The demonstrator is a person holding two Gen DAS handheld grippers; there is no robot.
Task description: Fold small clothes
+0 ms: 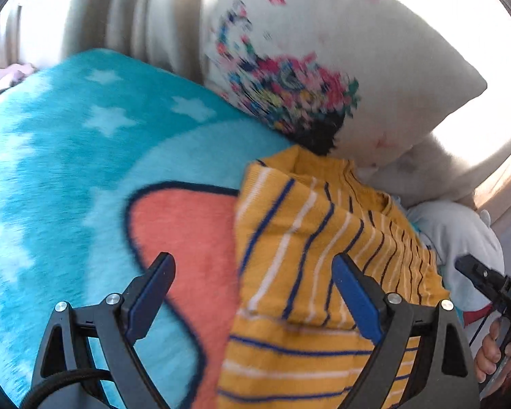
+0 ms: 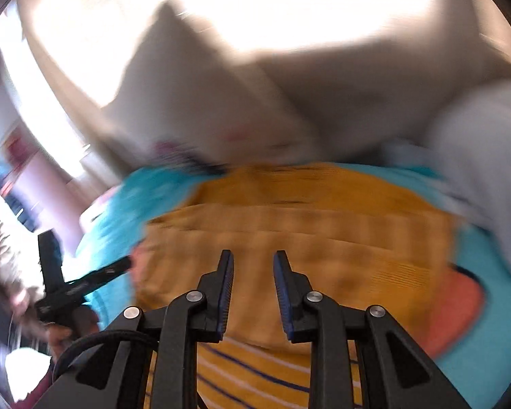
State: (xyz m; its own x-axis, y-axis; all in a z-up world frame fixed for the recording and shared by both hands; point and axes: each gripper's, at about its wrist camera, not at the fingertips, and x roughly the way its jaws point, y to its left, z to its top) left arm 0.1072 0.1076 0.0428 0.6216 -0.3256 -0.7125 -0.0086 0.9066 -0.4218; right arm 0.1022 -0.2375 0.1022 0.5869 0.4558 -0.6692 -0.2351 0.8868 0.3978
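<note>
A big blue blanket (image 1: 85,156) with white stars and a pink-orange shape covers the bed. At its far end a white pillow (image 1: 374,68) with a bright flower print leans up, and a pale grey cloth bundle (image 1: 460,235) lies beside it.

On the blanket lies the small yellow shirt (image 1: 306,238) with dark blue and white stripes. It is partly folded, with one layer laid over another. Its far end almost reaches the pillow.

The left hand-held gripper (image 1: 252,293) hangs over the near edge of the shirt. Its jaws stand wide apart, one over the pink-orange shape and one over the shirt. Nothing is between its blue pads (image 1: 356,301).

The right hand-held gripper (image 2: 253,293) is over the shirt too. Its jaws are narrow, with a small gap, and hold nothing. This view is very blurry.

A person's hand (image 1: 494,351) holds the right hand-held gripper's handle.
</note>
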